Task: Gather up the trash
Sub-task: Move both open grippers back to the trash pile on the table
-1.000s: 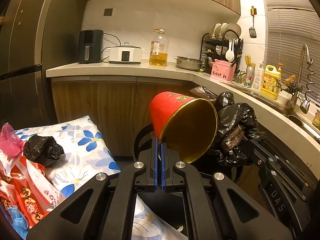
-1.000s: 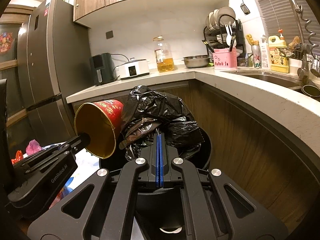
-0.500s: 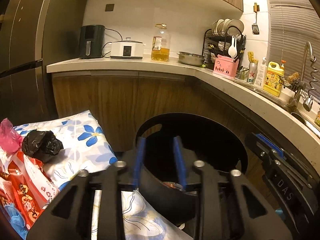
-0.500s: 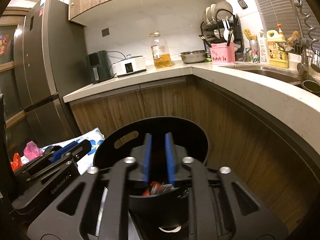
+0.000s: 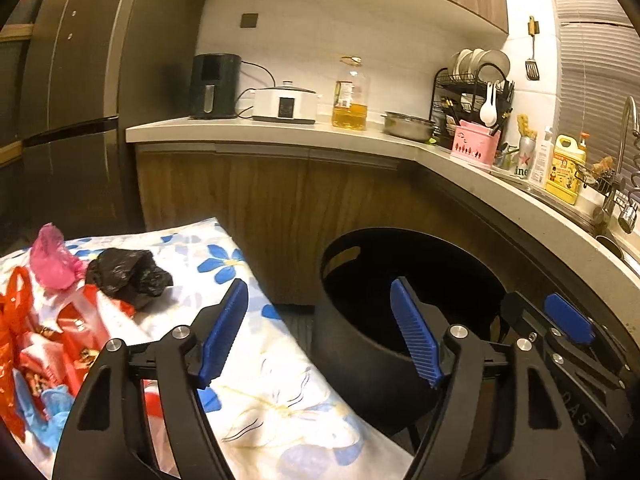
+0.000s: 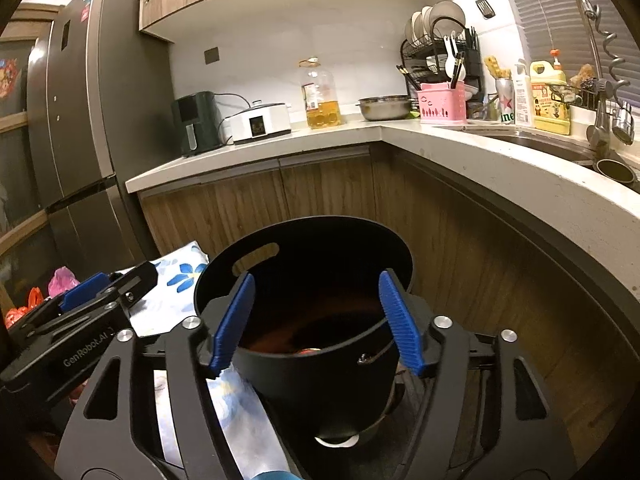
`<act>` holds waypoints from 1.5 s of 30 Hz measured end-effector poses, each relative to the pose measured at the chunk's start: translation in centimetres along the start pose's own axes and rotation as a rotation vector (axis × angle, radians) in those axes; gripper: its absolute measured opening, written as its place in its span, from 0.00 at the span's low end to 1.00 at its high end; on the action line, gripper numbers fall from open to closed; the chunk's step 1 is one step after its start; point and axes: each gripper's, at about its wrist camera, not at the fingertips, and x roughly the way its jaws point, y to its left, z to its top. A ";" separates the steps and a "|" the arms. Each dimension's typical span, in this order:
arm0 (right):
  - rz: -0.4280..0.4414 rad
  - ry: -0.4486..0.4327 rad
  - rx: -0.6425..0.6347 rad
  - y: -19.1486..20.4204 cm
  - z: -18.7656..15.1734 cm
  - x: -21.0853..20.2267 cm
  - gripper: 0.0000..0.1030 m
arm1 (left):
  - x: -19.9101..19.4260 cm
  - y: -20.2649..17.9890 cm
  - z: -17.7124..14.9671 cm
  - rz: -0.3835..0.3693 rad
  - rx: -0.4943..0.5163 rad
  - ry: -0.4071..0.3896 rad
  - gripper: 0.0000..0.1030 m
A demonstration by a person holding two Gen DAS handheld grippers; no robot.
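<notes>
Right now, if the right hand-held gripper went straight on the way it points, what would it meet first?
Probably the round black plastic trash bin: the open right hand-held gripper, its jaws just opened and empty, frames the bin's near rim. Depth is unclear.

Bin (image 5: 360,364) right of cloth (image 5: 276,400); bags (image 5: 128,276) on cloth

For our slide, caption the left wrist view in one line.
Open left gripper between round black plastic bin and floral cloth strewn with wrappers.
</notes>
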 end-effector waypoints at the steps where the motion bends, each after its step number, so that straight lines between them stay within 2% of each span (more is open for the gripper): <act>1: -0.004 -0.003 -0.003 0.1 0.0 -0.3 0.68 | -0.2 0.2 -0.1 0.006 -0.002 -0.001 0.74; 6: -0.012 -0.032 -0.030 0.9 -0.2 -2.2 0.77 | -2.3 1.4 -0.6 0.040 -0.024 -0.020 0.83; 13: 0.014 -0.047 -0.057 2.8 -1.1 -4.7 0.86 | -5.7 3.4 -1.7 0.105 -0.032 -0.042 0.87; 15: 0.025 -0.054 -0.059 3.3 -1.2 -5.3 0.87 | -6.9 4.2 -2.1 0.135 -0.035 -0.052 0.94; 24: 0.103 -0.042 -0.069 6.4 -2.9 -7.3 0.87 | -11.1 8.7 -3.9 0.259 -0.065 -0.077 0.94; 34: 0.197 -0.001 -0.117 12.0 -5.6 -7.7 0.87 | -15.4 15.7 -6.3 0.414 -0.160 -0.089 0.94; 45: 0.255 0.045 -0.149 17.2 -7.5 -5.5 0.87 | -17.2 19.0 -7.7 0.472 -0.192 -0.087 0.94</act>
